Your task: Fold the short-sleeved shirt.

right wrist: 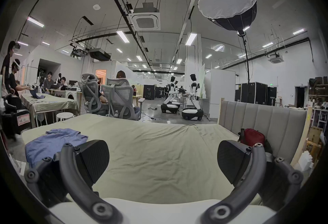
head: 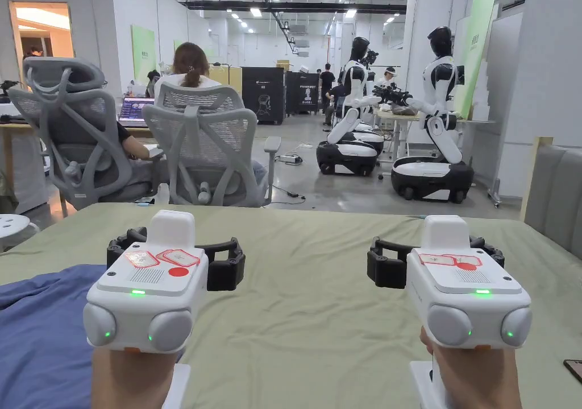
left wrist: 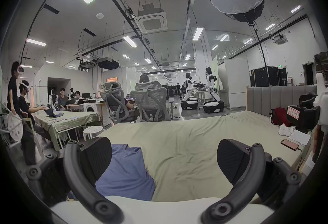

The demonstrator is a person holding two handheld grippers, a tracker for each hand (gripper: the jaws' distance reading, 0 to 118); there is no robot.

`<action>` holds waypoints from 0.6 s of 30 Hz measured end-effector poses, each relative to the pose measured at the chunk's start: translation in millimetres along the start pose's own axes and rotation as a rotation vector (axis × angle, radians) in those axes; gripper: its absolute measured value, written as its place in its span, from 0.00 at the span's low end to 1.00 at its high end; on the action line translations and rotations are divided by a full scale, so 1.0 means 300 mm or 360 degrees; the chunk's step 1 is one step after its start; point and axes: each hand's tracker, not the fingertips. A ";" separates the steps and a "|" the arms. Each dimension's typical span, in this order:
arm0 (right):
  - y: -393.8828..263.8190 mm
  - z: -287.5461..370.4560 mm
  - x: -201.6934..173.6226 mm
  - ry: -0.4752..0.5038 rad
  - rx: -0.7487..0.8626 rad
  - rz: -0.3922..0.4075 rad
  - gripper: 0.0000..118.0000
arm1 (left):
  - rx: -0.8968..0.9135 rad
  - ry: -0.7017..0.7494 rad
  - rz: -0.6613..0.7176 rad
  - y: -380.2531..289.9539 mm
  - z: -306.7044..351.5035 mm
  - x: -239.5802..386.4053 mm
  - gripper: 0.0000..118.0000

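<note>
A blue short-sleeved shirt (head: 40,330) lies flat at the near left of the green-sheeted bed (head: 318,290). In the left gripper view the shirt (left wrist: 127,171) spreads under and just right of the left jaw, collar pointing away. In the right gripper view the shirt (right wrist: 53,140) lies far left. My left gripper (head: 176,259) hovers above the shirt's right edge, jaws wide apart and empty. My right gripper (head: 435,256) is held level over bare sheet at the right, open with nothing between its jaws. The left gripper (left wrist: 164,162) and right gripper (right wrist: 163,162) both show wide gaps.
A grey padded headboard (right wrist: 262,125) bounds the bed's right side, with a red bag (right wrist: 253,136) against it. A phone (left wrist: 289,144), papers and white cloth lie at the right edge. Two office chairs (head: 202,143) and humanoid robots (head: 437,114) stand beyond the far edge.
</note>
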 end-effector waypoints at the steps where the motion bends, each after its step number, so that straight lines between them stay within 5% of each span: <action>1: -0.001 0.000 -0.001 -0.0006 0.0003 0.0002 1.00 | 0.0002 0.0001 -0.0002 0.000 0.001 0.000 1.00; 18: 0.009 0.012 -0.003 -0.0005 -0.0006 0.0035 1.00 | 0.0006 0.0000 0.0005 0.002 0.004 -0.001 1.00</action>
